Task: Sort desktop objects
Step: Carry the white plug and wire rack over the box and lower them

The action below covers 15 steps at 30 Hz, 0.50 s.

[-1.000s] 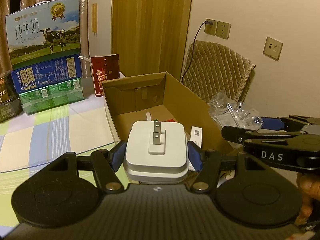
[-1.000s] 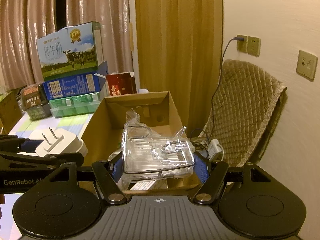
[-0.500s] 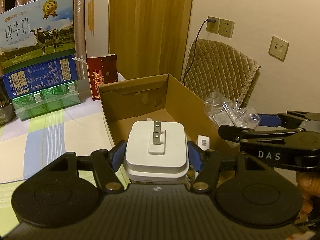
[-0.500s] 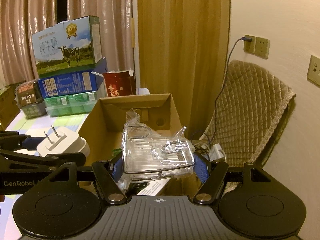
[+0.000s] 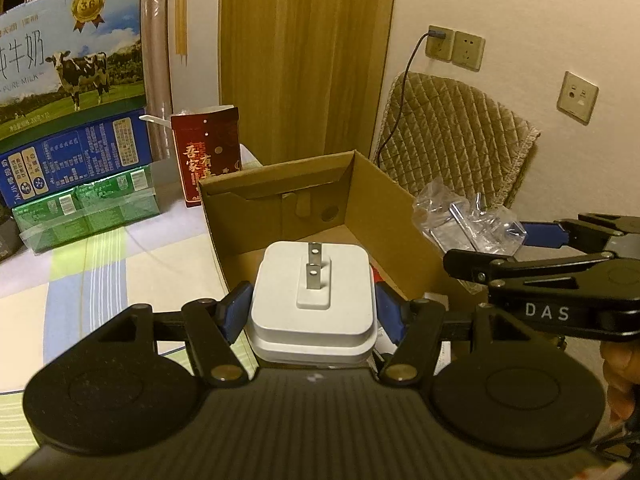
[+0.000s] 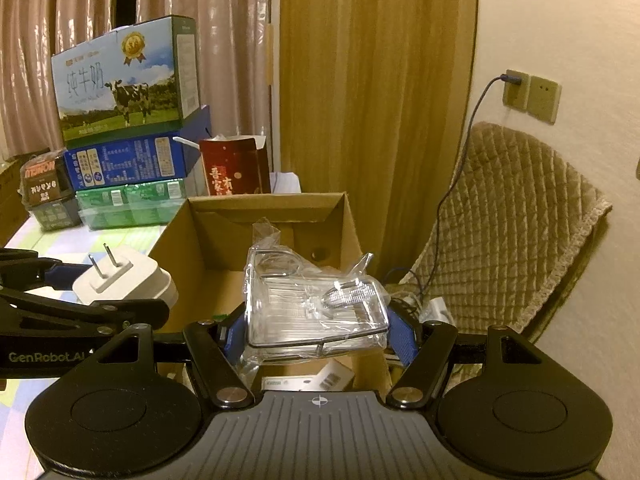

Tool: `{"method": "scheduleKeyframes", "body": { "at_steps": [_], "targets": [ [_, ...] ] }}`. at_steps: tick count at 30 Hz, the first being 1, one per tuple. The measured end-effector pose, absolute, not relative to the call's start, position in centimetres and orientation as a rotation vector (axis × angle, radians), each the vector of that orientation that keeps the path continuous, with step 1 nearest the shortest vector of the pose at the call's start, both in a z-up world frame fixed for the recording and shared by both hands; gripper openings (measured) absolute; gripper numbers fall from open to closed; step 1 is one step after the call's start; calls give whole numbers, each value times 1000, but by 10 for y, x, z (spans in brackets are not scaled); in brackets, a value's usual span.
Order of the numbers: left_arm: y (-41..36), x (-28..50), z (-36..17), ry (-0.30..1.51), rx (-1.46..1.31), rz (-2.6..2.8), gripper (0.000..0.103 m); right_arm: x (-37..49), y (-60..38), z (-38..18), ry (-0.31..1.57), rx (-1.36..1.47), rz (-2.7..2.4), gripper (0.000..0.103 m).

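Both loads up above the cardboard box [image 5: 384,216] at the desk's right edge. Left hand-held gripper [image 5: 312,316] clamped on the white charger [image 5: 312,300], smooth, square, prongs up. Right hand-held gripper [image 6: 316,330] pinching the clear plastic packet [image 6: 312,304], crinkly, slippery. Best lowered inside the walls before letting go.
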<state>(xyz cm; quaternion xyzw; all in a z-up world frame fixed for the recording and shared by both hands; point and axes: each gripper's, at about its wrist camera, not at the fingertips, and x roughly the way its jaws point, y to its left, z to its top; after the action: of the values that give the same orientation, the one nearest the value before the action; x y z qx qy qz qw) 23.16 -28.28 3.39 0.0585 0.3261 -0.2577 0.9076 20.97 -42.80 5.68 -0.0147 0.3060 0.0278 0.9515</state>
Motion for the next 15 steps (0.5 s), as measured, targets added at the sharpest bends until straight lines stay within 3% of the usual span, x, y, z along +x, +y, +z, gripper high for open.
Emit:
{"method": "scheduleKeyframes", "body": {
  "at_steps": [15],
  "targets": [
    [-291,261,25,701,130,-541,61,243,-426,49,654,-49,49,67]
  ]
}}
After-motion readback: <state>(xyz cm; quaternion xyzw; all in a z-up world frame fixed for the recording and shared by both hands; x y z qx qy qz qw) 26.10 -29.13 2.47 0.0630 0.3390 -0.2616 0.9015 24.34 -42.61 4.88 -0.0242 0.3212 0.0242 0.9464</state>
